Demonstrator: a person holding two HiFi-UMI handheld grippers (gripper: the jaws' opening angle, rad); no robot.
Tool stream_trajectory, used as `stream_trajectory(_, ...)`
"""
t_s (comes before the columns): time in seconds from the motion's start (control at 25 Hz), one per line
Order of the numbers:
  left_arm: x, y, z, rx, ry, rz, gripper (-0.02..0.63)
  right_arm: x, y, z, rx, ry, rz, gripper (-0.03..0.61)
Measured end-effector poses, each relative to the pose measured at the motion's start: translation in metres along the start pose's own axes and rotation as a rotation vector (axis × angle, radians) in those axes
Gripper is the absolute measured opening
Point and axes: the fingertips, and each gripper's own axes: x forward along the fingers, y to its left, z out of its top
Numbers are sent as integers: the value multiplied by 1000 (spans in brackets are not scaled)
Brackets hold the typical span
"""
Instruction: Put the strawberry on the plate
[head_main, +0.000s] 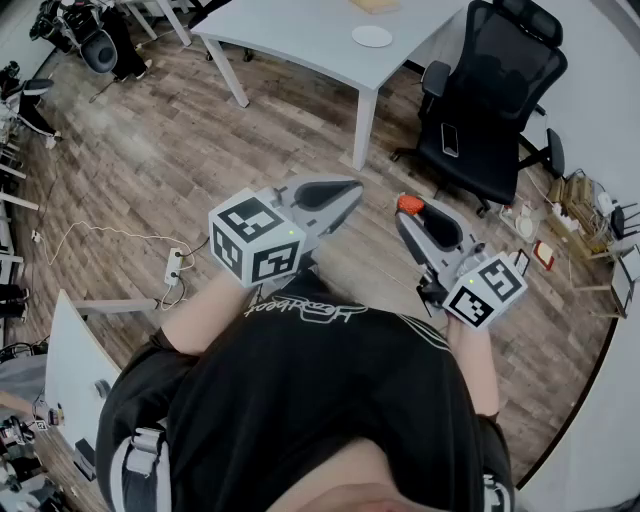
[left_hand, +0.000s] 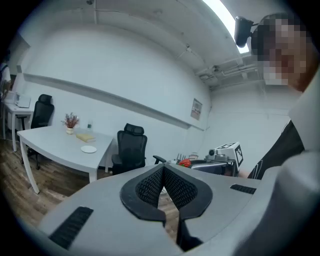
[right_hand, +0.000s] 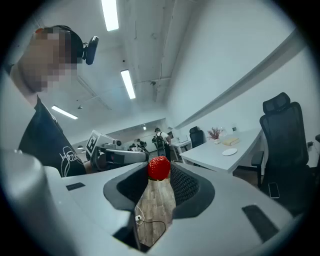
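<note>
Right gripper (head_main: 408, 208) is clamped on the strawberry (right_hand: 159, 168); the berry sits right at the jaw tips, pinched between the ribbed pads, with wood floor (head_main: 200, 150) showing through the gap behind it. Left gripper (head_main: 347, 192) is empty; jaw tips meet, nothing between them; it's just riding alongside.

The plate (head_main: 372, 36) is on the white table (head_main: 290, 40), well apart from both grippers; looks empty, though it's too small in every view to be sure. A black office chair (head_main: 490, 90) stands near the table's right end.

Read: pick is done, carry is the step in hand; place not yet started.

How I'd run it:
- grip is at the very tips, so there's little margin; light steady squeeze; more force likely bruises or squirts the berry out forward
- hold the right gripper roughly level on the walk; no sharp wrist rolls; berry is round and could pivot between the pads
- approach the table on the near side, clear of the chair
- bring the tips over the middle of the plate, lower until the berry is just above or touching it, then open slowly; dropping from height risks it rolling off the rim
- left gripper out of the path; it could steady the plate if that slides
</note>
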Motion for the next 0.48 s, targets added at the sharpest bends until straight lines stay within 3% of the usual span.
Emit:
stream_trajectory(0.36,-10,-6,1,7,-12,-1,6,-3,20,6,-33,-1,38,137)
stream_trajectory(0.48,-16,-11,1,12,-20,-7,6,-5,21,9,-50,0,13,137)
